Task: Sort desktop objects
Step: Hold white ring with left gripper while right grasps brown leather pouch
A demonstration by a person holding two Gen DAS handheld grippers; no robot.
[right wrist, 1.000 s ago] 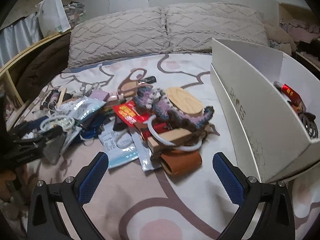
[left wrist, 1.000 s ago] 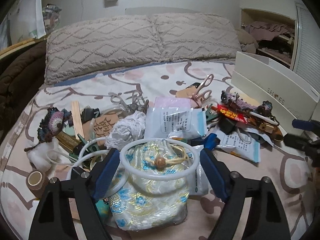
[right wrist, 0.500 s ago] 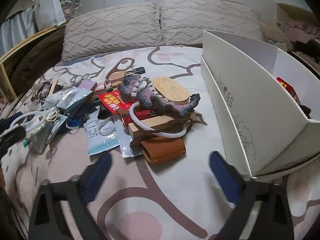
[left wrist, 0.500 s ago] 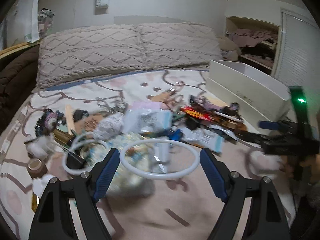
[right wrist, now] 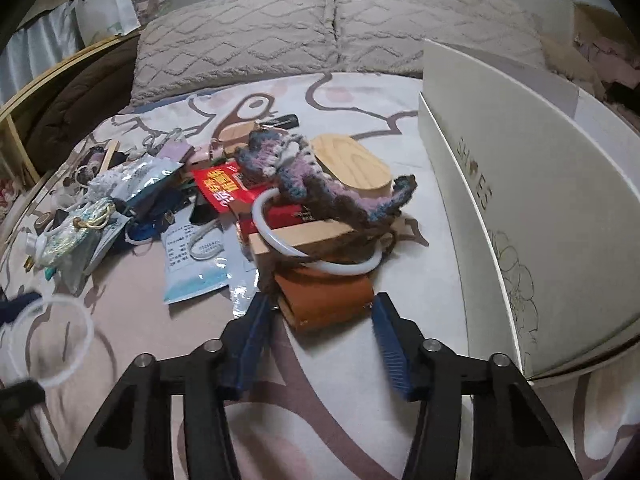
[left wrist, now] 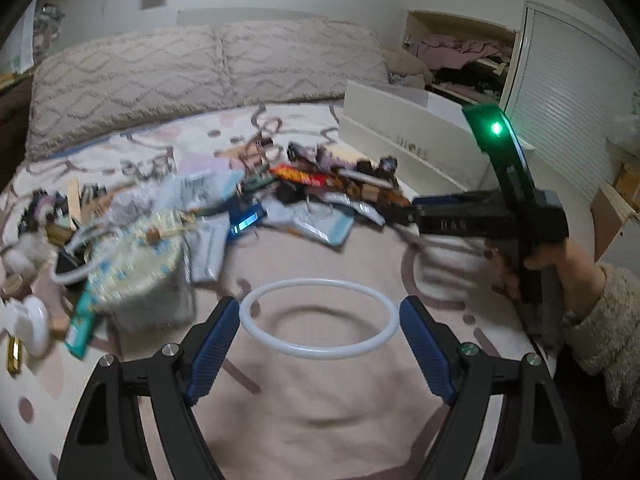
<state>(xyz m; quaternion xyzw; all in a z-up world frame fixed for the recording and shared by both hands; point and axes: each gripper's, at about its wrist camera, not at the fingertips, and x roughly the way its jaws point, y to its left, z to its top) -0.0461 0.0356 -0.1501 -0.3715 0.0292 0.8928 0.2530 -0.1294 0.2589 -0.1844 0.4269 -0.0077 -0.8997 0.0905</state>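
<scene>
My left gripper (left wrist: 320, 320) is shut on a white ring (left wrist: 320, 318), which spans its blue pads above bare bedsheet. The ring (right wrist: 52, 340) also shows at the left edge of the right wrist view. My right gripper (right wrist: 320, 320) points down at a brown leather piece (right wrist: 328, 296) at the near end of the clutter pile. Its jaws are closing with the leather piece between them, and the blurred pads stand at its sides. A person's hand and fleece sleeve (left wrist: 592, 304) hold the right gripper (left wrist: 416, 208).
An open white shoe box (right wrist: 520, 200) stands to the right of the pile. On the leather piece lie a wooden block (right wrist: 304, 236), a second white ring (right wrist: 340, 266) and a crochet piece (right wrist: 320, 176). A brocade pouch (left wrist: 136, 264) and packets lie left. Pillows line the back.
My left gripper has carried the white ring off the brocade pouch and rightward over bare sheet. The right gripper's jaws have narrowed from wide open to close around the brown leather piece.
</scene>
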